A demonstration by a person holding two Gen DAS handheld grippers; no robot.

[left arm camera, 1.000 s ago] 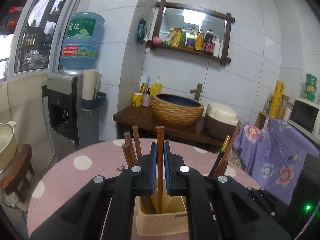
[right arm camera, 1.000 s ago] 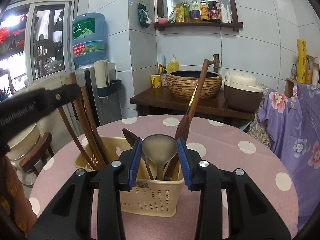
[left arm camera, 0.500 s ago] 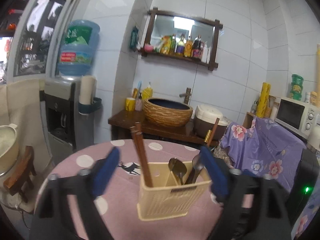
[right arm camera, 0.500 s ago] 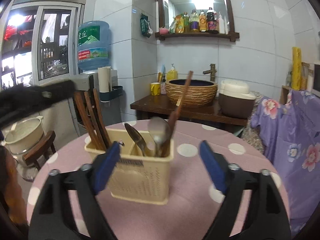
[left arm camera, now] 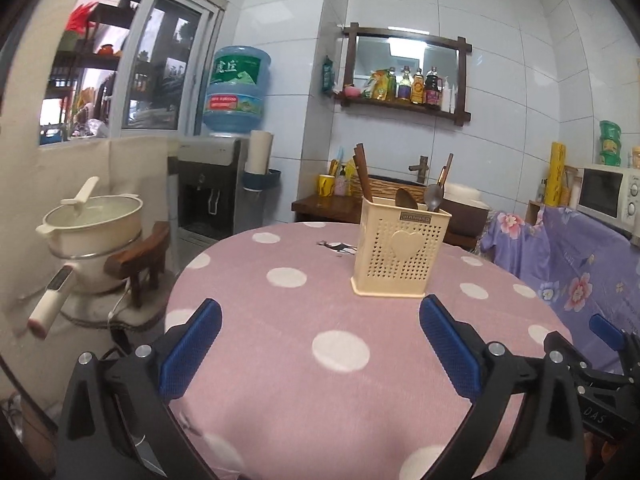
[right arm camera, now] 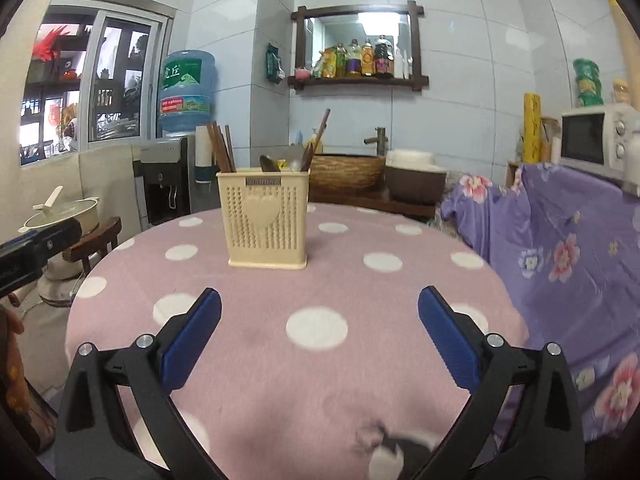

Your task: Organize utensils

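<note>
A: Where does your left gripper (left arm camera: 320,312) stand?

B: Your jaws are spread wide with nothing between them, low over the near part of the pink dotted table (left arm camera: 340,400).

A: And the right gripper (right arm camera: 319,304)?

B: Also wide and empty. The cream utensil holder (right arm camera: 267,220) stands upright on the table, well beyond both of your grippers. Brown chopsticks (right arm camera: 221,151) lean in its left compartment; spoons (right arm camera: 296,164) sit in the right one.

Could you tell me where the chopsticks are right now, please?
The chopsticks stand in the left compartment of the cream utensil holder on the polka-dot table, left of the spoons; in the right-wrist view, upper centre-left.
</note>
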